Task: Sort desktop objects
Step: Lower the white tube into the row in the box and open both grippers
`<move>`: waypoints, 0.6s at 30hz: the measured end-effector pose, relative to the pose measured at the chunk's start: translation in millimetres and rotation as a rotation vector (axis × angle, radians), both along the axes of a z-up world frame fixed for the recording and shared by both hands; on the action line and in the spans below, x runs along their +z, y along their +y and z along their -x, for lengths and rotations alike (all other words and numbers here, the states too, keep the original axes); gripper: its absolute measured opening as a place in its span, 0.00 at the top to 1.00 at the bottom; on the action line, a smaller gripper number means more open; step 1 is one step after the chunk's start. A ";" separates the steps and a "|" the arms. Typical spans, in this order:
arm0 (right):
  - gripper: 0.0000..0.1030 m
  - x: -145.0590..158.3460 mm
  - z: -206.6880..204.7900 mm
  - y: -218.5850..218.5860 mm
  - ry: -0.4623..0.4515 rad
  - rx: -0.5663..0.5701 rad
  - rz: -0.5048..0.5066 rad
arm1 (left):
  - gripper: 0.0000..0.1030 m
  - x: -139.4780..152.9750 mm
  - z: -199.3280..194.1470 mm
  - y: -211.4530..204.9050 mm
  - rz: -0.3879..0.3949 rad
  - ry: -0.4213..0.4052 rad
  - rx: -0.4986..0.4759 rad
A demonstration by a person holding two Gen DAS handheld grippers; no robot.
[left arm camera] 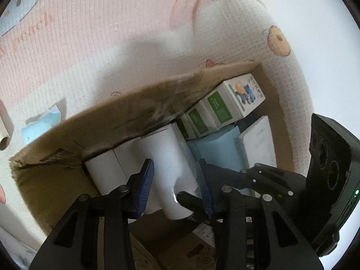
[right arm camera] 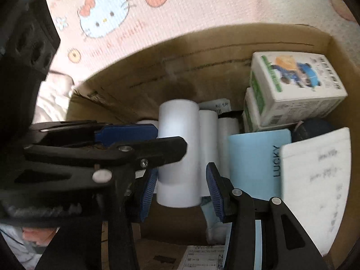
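Both grippers straddle one white tube [right arm camera: 177, 153] standing among other tubes in the cardboard box [right arm camera: 146, 72]. Left gripper [left arm camera: 175, 189] brackets it loosely, pads apparently not pressing; right gripper [right arm camera: 182, 191] touches only its left pad. Lower it upright, then spread the fingers fully before lifting.

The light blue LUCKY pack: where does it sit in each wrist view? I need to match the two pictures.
Left wrist view: the light blue LUCKY pack lies right of centre, behind the right pad, between the white tube and a white pack.
Right wrist view: the pack stands right of centre, its lettering showing, right of the white rolls.
Shared landmark: the stacked green-and-white cartons at the cardboard box's far right corner.
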State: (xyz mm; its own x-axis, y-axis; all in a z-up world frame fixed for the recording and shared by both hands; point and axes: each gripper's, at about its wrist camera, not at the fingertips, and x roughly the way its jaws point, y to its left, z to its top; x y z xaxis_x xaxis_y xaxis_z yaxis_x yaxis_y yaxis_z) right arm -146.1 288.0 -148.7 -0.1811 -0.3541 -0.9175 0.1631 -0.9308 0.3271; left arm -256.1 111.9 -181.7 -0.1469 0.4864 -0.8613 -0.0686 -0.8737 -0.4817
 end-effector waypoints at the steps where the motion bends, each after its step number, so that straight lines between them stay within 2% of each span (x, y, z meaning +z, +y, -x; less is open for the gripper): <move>1: 0.59 3.6 -2.1 2.5 0.011 -0.005 0.002 | 0.64 1.1 -1.9 -2.5 -0.009 0.006 -0.001; 5: 0.59 13.0 -9.0 5.9 0.033 -0.007 -0.010 | 0.83 2.3 -7.4 -5.6 -0.010 0.004 -0.002; 9: 0.59 19.7 -17.0 0.4 0.058 0.010 -0.028 | 0.84 0.8 -11.4 -5.4 0.002 0.016 -0.006; 12: 0.71 19.2 -20.7 -6.2 0.043 0.023 -0.054 | 0.84 -3.7 -11.0 -2.7 0.025 0.016 -0.025; 15: 0.76 18.0 -23.9 -13.2 0.048 0.055 -0.071 | 0.84 -4.4 -7.1 1.8 0.051 0.050 -0.039; 18: 0.76 15.1 -27.9 -17.5 0.026 0.067 -0.063 | 0.84 -3.7 -7.6 2.9 0.046 0.055 -0.049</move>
State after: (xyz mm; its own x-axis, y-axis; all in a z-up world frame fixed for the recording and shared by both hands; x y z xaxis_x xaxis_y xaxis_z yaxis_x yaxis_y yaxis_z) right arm -118.2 270.6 -133.5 -0.1834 -0.3080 -0.9336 0.2335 -0.9361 0.2629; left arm -248.5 114.8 -185.3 -0.1719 0.4541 -0.8742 -0.1370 -0.8898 -0.4353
